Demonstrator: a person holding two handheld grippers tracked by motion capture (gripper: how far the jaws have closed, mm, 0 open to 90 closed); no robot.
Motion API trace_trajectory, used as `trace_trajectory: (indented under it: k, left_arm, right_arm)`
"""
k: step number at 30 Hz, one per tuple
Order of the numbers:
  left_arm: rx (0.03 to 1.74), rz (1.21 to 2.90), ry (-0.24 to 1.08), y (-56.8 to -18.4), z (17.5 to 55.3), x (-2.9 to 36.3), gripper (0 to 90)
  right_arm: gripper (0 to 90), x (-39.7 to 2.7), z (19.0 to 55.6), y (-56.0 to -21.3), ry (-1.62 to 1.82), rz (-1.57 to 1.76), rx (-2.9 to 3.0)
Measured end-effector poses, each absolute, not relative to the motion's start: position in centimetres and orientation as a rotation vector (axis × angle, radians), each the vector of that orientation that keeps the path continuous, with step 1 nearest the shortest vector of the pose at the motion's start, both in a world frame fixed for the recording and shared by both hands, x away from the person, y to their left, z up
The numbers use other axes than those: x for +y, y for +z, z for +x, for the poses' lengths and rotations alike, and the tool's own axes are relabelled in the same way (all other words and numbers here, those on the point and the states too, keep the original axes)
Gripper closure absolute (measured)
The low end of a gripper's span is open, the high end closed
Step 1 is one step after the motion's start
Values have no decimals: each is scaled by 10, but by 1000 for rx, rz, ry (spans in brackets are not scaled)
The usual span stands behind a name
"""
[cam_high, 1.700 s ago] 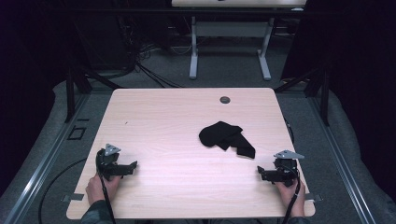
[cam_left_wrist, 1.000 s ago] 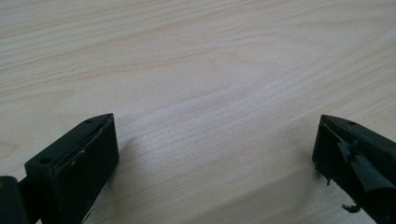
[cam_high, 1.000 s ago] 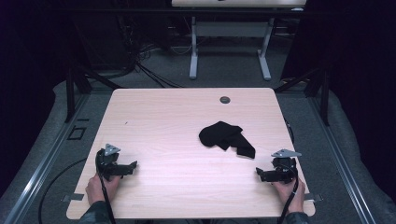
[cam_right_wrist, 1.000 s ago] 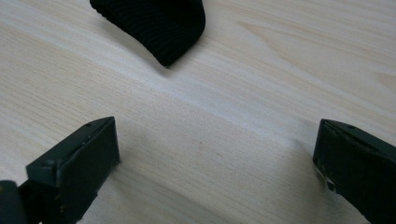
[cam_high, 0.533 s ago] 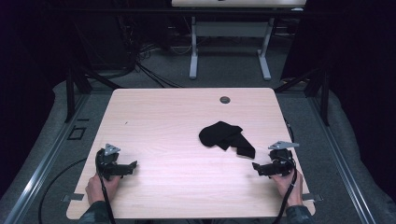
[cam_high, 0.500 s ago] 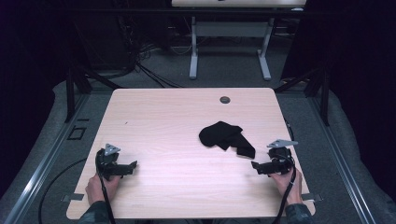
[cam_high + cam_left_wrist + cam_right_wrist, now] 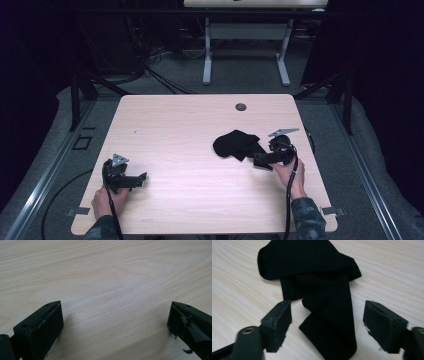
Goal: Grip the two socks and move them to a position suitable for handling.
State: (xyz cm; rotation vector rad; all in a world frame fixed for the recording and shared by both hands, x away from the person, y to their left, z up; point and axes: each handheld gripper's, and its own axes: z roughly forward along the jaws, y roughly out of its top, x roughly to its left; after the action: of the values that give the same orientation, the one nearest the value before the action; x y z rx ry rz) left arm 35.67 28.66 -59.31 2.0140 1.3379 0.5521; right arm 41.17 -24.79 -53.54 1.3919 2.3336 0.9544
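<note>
One crumpled black ribbed knit cloth (image 7: pixel 236 144) lying right of centre on the pale wooden table (image 7: pixel 175 125), one small dark round grommet (image 7: pixel 241 107) near the far edge. Two grippers in play: right gripper (image 7: pixel 327 320) at the cloth's near end, jaws just narrowing yet apart, ribbed strip between them, pads not pressing; left gripper (image 7: pixel 115 317) spread wide over bare wood, nothing between
</note>
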Motion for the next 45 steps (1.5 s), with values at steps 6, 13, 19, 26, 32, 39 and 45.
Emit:
trace_trajectory:
  k: [6,13,19,26,32,39,45]
  left_arm:
    - [1337,2015,553,-593,357,287,4]
    - [1337,2015,553,-593,357,287,4]
    - [1337,2015,552,-593,357,287,4]
    - [1337,2015,552,-593,357,287,4]
    - [1337,2015,553,-593,357,287,4]
    - [1337,2015,553,-593,357,287,4]
    - [1337,2015,552,-593,357,287,4]
  right_arm:
    - [376,-236,433,-549,872,1456,2350]
    - [574,-232,437,-556,834,1487,2336]
    - [734,-233,436,-559,811,1488,2339]
    - [824,-233,432,-554,832,1472,2320]
    - [830,-238,426,-544,855,1458,2305]
    - [833,-241,416,-525,904,1412,2290]
    - [834,-239,403,-504,955,1346,2282]
